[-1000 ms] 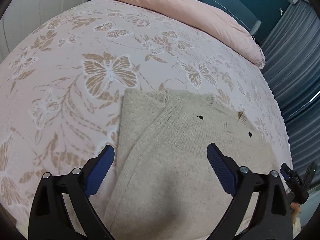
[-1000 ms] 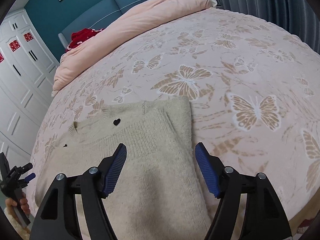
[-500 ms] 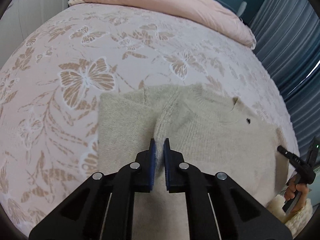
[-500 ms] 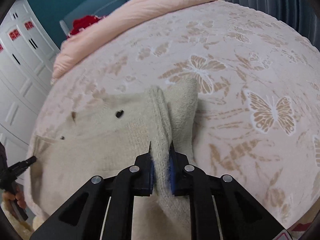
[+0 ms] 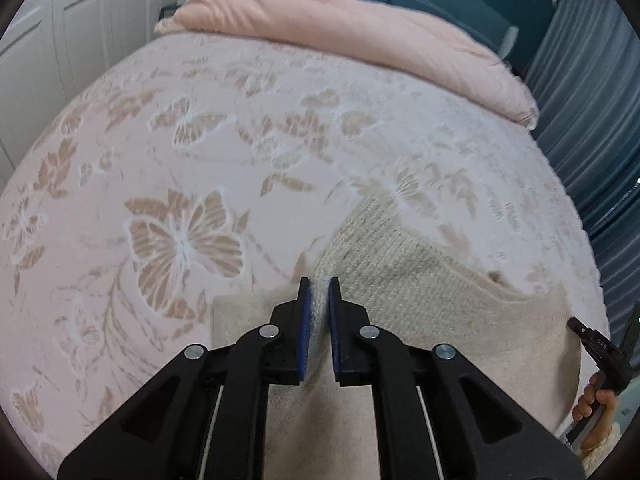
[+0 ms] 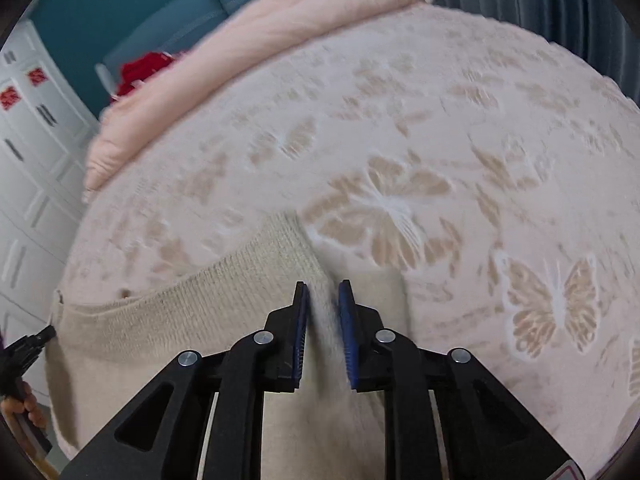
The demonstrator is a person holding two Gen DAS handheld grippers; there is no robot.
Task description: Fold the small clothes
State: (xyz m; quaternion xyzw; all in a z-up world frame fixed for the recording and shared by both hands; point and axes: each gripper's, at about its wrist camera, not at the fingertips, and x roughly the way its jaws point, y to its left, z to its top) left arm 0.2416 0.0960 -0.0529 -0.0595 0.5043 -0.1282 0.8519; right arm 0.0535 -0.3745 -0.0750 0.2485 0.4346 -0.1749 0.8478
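Observation:
A beige knitted sweater [image 5: 420,292] lies on the bed near its front edge, also in the right wrist view [image 6: 192,312]. My left gripper [image 5: 318,286] is shut on a pinched fold of the sweater's ribbed edge and holds it raised. My right gripper [image 6: 323,290] is shut on the other end of the same ribbed edge. The raised edge stretches between the two grippers and hides the sweater's collar.
The bed cover [image 5: 200,168] is pale pink with tan butterflies. A rolled pink duvet [image 5: 340,28] lies at the bed's far end, with a red item [image 6: 140,72] behind it. White wardrobe doors [image 5: 48,40] stand left, blue curtains [image 5: 592,100] right.
One second ago both grippers were open above the sweater. They shut on its ribbed edge and have since carried it up and forward over the sweater's body toward the collar.

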